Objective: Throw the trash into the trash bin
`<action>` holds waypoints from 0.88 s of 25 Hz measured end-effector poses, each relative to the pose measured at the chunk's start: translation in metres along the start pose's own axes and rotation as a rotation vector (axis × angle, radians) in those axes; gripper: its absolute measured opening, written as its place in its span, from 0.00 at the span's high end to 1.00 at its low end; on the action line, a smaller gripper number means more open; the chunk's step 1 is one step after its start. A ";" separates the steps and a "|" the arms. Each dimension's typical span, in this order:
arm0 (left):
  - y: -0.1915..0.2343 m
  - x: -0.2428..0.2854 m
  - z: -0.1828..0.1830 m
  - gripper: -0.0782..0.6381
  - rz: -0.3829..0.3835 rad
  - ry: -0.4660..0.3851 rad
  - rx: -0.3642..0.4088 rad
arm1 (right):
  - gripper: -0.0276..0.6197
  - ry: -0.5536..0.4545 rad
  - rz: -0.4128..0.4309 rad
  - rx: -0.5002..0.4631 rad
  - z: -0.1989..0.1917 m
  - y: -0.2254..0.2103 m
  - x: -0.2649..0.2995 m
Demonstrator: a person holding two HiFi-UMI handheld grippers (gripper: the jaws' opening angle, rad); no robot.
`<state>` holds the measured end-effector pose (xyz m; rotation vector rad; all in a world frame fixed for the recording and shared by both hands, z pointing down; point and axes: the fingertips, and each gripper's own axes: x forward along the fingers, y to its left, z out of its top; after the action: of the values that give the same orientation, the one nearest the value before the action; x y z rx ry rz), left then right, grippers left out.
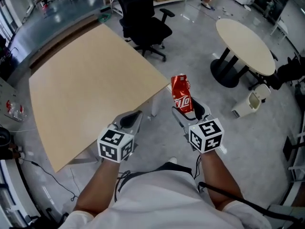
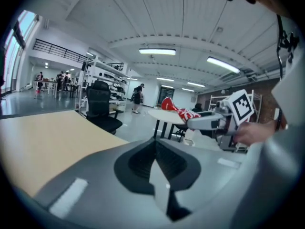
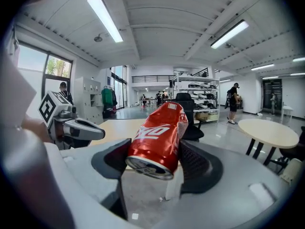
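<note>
Dented red can (image 1: 181, 93): was clamped in right gripper (image 1: 188, 112). Left gripper (image 2: 156, 163): was closed, empty. White bin (image 1: 249, 104): stood on floor, contents unseen.

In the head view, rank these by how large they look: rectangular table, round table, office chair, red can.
1. rectangular table
2. round table and office chair: about alike, so not ranked against each other
3. red can: smallest, although it is nearest the camera

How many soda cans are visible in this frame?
1. The dented red can is clamped between the jaws of the right gripper, over the floor beside the beige table. No other shows, though some could lie out of view.
</note>
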<state>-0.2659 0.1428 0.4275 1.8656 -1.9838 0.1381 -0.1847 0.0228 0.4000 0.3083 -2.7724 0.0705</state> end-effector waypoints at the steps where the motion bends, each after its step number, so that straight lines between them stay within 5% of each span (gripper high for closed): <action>1: -0.009 0.016 0.006 0.88 -0.027 0.002 0.010 | 0.47 -0.002 -0.031 0.006 -0.002 -0.018 -0.009; 13: -0.144 0.173 0.043 0.88 -0.333 0.057 0.157 | 0.47 0.000 -0.376 0.153 -0.067 -0.190 -0.144; 22: -0.244 0.242 0.041 0.88 -0.508 0.112 0.227 | 0.47 0.016 -0.574 0.259 -0.115 -0.263 -0.244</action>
<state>-0.0416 -0.1209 0.4272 2.3853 -1.4141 0.3193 0.1361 -0.1736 0.4260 1.1428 -2.5475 0.2843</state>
